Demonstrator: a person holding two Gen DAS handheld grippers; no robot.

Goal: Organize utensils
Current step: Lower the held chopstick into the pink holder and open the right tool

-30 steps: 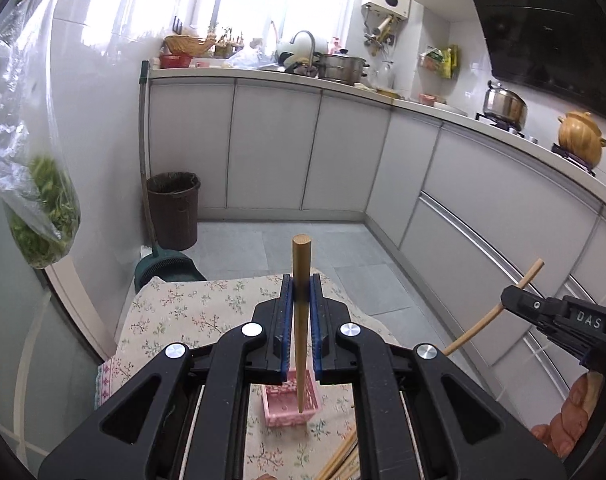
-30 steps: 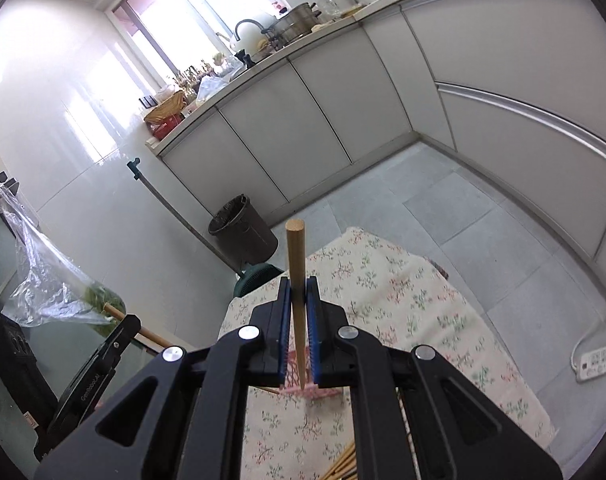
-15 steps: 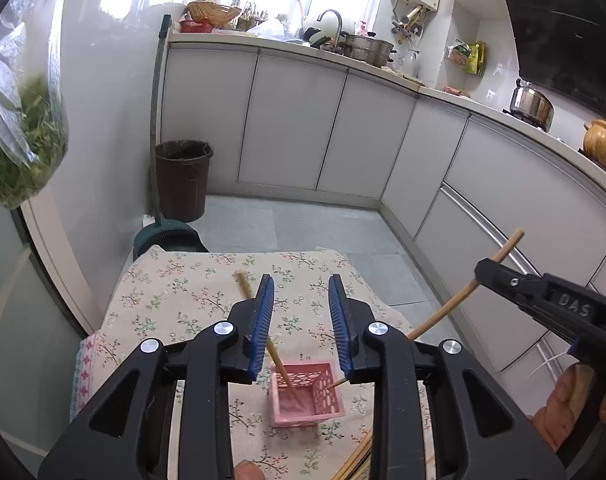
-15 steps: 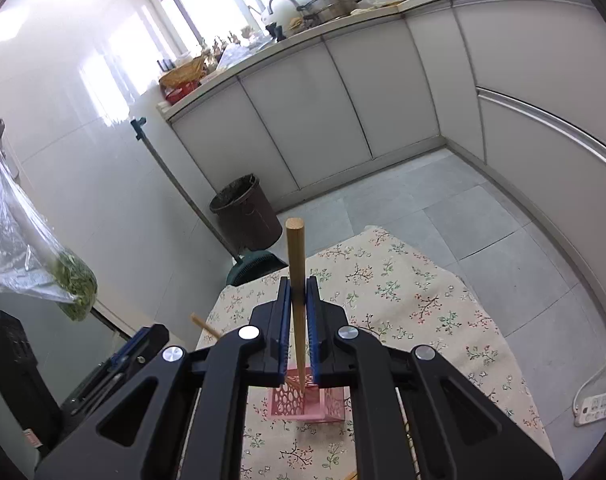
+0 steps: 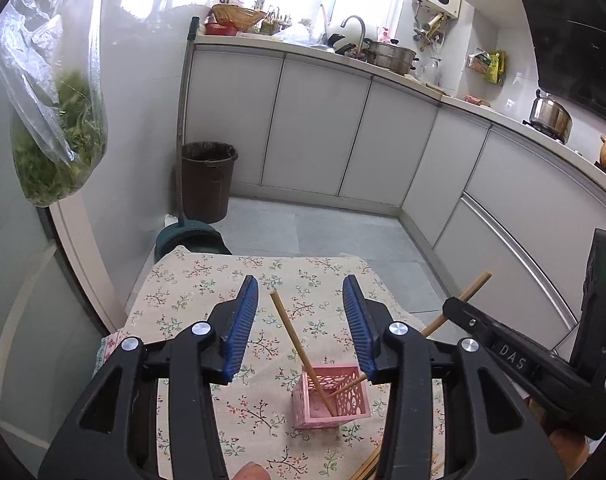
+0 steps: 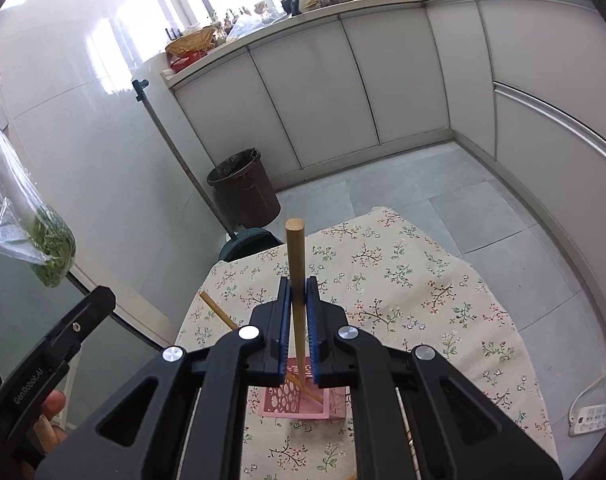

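Note:
A small pink perforated basket (image 5: pixel 331 398) (image 6: pixel 281 400) stands on a table with a floral cloth (image 5: pixel 207 292) (image 6: pixel 403 280). One wooden chopstick (image 5: pixel 299 350) (image 6: pixel 219 312) leans free in the basket. My left gripper (image 5: pixel 300 326) is open and empty just above it. My right gripper (image 6: pixel 298 322) (image 5: pixel 453 312) is shut on a second chopstick (image 6: pixel 297 280) (image 5: pixel 459 306), whose lower end reaches into the basket.
Several more chopsticks (image 5: pixel 369 466) lie on the cloth at the near edge. A brown bin (image 5: pixel 207 180) and a broom stand on the floor beyond the table. A bag of greens (image 5: pixel 59 136) hangs at the left. White cabinets line the back and right.
My left gripper let go of its chopstick, which now leans in the basket, and its jaws spread wider. My right gripper has lowered its chopstick into the basket.

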